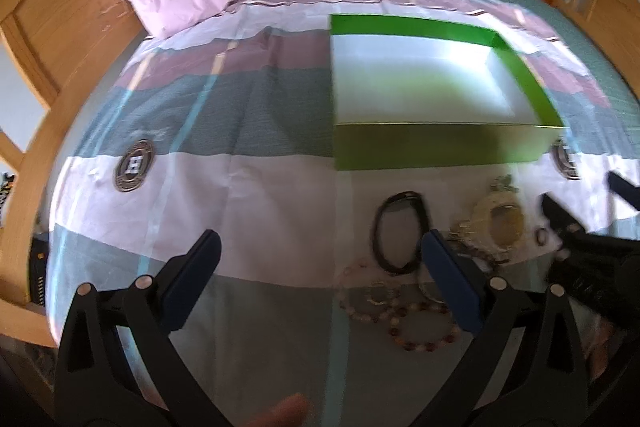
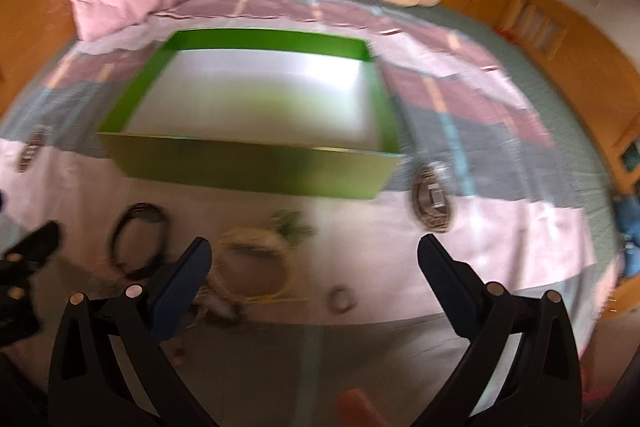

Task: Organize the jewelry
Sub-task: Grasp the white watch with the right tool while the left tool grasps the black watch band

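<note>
Hovering over the bed (image 1: 256, 195), left claw (image 1: 320, 259) spread wide, gripping nothing; right claw (image 2: 314, 259) likewise spread and empty. Left wrist view: beaded bracelets (image 1: 400, 311), dark band (image 1: 400, 231), pale bracelet (image 1: 498, 223) lying just before green box (image 1: 436, 147). Right wrist view: same band (image 2: 138, 241) and bracelet (image 2: 256, 263), blurred, plus small ring (image 2: 342, 299) apart. Box interior white, bare.

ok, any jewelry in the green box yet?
No: the green box shows only its bare white floor, and the black bracelet lies on the bedspread in front of it.
</note>
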The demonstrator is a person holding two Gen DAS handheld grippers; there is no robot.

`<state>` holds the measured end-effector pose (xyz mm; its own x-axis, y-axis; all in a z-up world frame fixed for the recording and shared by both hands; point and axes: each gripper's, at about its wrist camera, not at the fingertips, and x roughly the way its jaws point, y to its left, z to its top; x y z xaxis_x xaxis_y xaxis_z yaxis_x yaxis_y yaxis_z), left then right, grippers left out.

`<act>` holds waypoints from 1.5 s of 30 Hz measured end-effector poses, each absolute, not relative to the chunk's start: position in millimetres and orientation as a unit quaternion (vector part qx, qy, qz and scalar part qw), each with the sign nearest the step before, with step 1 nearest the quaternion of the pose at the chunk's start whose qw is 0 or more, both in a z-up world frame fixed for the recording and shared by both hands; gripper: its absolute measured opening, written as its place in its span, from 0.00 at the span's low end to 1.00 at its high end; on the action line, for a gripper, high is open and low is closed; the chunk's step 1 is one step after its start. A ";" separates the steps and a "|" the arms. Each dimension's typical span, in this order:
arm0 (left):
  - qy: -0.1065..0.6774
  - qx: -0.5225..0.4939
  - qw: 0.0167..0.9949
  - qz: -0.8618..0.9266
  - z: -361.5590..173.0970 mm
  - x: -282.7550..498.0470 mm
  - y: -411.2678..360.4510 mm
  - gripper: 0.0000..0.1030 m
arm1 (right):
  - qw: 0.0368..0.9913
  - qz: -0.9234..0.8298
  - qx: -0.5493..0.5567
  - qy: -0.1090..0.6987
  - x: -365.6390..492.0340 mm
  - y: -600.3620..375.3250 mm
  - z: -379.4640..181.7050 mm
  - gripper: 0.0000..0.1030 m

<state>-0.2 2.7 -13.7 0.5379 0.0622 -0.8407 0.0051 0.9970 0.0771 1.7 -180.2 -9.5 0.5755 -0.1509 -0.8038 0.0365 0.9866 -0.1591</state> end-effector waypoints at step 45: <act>0.609 -0.043 0.792 -0.012 -96.8 62.5 -2.5 0.64 | 0.817 -0.020 0.029 0.575 39.8 -209.8 -80.7 0.46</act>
<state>62.5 -2.5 -96.8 0.2570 -0.0713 -0.9638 -0.0326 0.9961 -0.0824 39.8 -209.8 -80.7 0.3372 0.0008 -0.9414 0.0660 0.9975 0.0244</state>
